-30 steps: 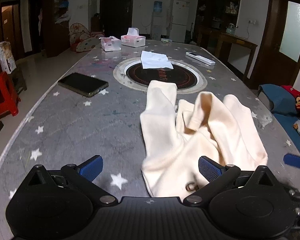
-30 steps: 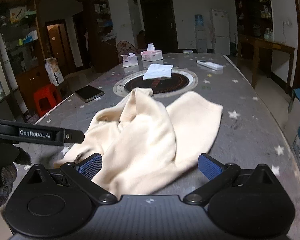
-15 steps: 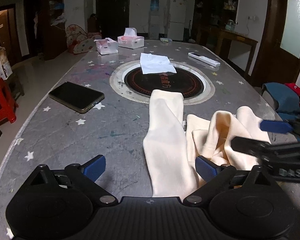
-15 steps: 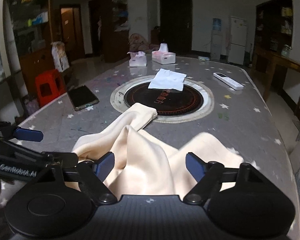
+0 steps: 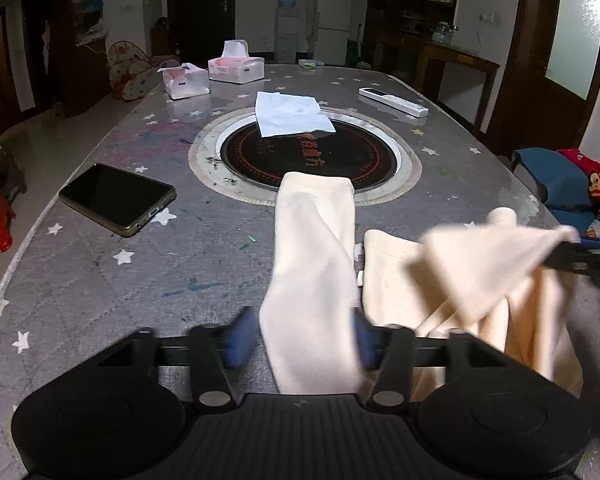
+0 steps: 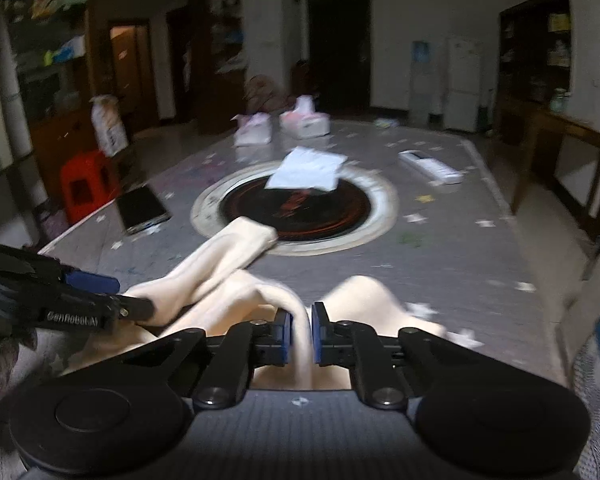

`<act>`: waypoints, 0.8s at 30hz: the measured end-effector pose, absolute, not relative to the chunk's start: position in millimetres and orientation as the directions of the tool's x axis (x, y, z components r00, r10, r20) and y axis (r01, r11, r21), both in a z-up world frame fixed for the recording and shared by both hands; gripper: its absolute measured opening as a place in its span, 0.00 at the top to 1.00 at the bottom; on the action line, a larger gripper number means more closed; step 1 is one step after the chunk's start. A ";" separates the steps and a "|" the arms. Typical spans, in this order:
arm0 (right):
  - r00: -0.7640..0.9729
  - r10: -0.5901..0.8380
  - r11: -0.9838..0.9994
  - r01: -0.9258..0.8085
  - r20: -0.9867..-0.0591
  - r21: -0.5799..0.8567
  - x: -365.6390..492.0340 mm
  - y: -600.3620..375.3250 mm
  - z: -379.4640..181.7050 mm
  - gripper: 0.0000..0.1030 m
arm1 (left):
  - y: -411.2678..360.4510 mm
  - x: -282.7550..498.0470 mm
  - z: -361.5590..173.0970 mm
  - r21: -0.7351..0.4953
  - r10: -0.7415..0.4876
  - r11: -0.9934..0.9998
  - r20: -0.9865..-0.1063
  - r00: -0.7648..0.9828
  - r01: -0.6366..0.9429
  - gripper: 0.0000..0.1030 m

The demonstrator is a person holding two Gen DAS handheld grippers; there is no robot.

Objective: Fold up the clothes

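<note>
A cream garment (image 5: 314, 248) lies crumpled on the grey star-patterned table (image 5: 100, 280), one long part reaching to the round inset. My left gripper (image 5: 304, 338) is shut on the near end of that long part, and cloth fills the gap between its blue pads. In the left wrist view my right gripper (image 5: 580, 256) holds a cloth corner raised at the right. In the right wrist view the right gripper (image 6: 300, 334) is shut on a thin fold of the garment (image 6: 236, 252), and the left gripper (image 6: 140, 306) grips cloth at the left.
A black phone (image 5: 118, 198) lies at the left, and a white folded sheet (image 5: 292, 114) rests on the round black inset (image 5: 306, 160). A white remote (image 5: 394, 102) and two tissue boxes (image 5: 236, 68) sit farther back. A blue seat (image 5: 560, 184) stands right of the table, a red stool (image 6: 86, 184) to its left.
Both grippers were open; now both are shut on the garment. The right one has raised a corner of cloth off the table.
</note>
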State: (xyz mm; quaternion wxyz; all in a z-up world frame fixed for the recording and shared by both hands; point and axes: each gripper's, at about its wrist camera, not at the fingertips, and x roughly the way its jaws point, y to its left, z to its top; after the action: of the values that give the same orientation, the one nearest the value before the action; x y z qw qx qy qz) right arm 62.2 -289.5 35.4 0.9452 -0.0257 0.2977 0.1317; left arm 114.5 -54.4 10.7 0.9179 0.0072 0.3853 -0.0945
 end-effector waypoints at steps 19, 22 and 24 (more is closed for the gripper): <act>0.790 -0.008 0.999 0.029 -0.613 0.024 -54.3 -395.6 21.5 0.89 | 33.7 28.4 18.5 -0.042 -0.036 0.999 -0.699 0.714 0.009 0.94; 0.797 0.036 0.999 -0.006 -0.603 0.051 -50.9 -388.6 24.3 0.71 | 44.0 11.0 14.6 -0.041 -0.021 0.999 -0.726 0.687 -0.012 0.94; 0.795 0.079 0.997 -0.047 -0.601 0.069 -41.7 -378.5 23.8 0.60 | 46.5 1.4 15.1 -0.038 -0.024 0.999 -0.734 0.679 -0.006 0.93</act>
State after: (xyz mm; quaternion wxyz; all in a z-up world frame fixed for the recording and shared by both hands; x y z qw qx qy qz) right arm -41.7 -378.5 23.8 0.9471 0.0251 0.3184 0.0333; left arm 1.4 46.5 15.1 0.9160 -0.0186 0.4007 -0.0051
